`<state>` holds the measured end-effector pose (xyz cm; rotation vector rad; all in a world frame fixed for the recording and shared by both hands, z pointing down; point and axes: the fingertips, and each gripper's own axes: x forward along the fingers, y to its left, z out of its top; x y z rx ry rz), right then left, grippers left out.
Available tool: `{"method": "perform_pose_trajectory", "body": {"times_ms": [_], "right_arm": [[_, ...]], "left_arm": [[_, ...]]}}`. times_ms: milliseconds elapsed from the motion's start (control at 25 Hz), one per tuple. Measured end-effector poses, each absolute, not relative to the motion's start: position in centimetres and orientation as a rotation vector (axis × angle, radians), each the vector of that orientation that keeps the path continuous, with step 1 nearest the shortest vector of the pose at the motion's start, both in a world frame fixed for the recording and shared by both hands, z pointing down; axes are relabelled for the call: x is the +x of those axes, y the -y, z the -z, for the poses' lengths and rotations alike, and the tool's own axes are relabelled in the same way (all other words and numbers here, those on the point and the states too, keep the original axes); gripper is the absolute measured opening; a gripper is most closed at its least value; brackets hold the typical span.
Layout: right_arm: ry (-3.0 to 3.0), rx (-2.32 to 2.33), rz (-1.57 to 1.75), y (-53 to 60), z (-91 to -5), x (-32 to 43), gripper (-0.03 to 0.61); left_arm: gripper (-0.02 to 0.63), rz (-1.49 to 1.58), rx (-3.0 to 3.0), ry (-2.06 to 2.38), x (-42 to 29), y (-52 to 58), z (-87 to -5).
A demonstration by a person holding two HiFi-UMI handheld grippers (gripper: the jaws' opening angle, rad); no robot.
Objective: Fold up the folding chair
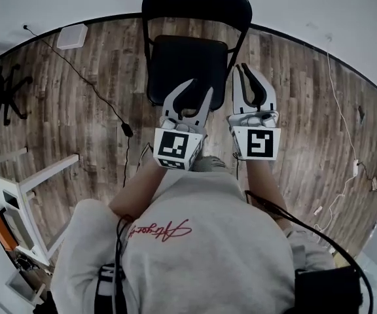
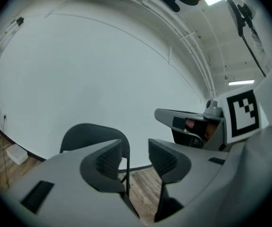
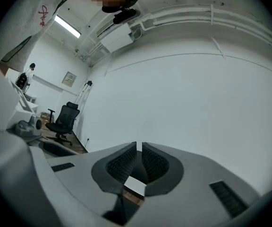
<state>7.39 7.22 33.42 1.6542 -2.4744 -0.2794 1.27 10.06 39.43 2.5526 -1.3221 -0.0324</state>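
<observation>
Standing unfolded at the far middle of the wood floor (image 1: 77, 110), the folding chair (image 1: 182, 61) has its black seat level and its backrest on the far side, toward the white wall (image 1: 319, 5).

Both grippers are held side by side on the near side of the chair, pointing toward it:

- The left gripper (image 1: 199, 90) lies over the near right part of the seat in the head view; its jaws stand apart with a clear gap. Its own view shows nothing pressed between the pads, with the chair's backrest and frame beyond them. Contact with the seat cannot be judged.
- The right gripper (image 1: 245, 70) sits just right of the seat, beside the right frame tube; its jaws are together with only a sliver between the ribbed pads and nothing in them.

A black cable (image 1: 90, 84) trails across the floor left of the chair; a white desk (image 1: 38, 175) stands at the near left; an office chair (image 3: 63, 117) stands well apart by the wall.
</observation>
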Motion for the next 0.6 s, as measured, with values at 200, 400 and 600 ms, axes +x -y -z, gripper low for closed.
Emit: {"method": "perform_pose_trajectory", "body": {"times_ms": [200,400,600], "right_arm": [[2.402,1.634,0.22,-2.6,-37.5,9.3,0.023],[2.33,1.499,0.229,1.7,-43.0,10.8,0.048],[2.26,1.369,0.333,5.3,-48.5,11.1,0.117]], "left_arm": [[0.305,-0.112,2.118,1.144,0.9,-9.5,-53.9],[0.348,-0.162,1.476,1.121,-1.8,-14.5,-70.4],[0.367,-0.004,1.113,1.125,-1.2,-15.7,-79.9]]}}
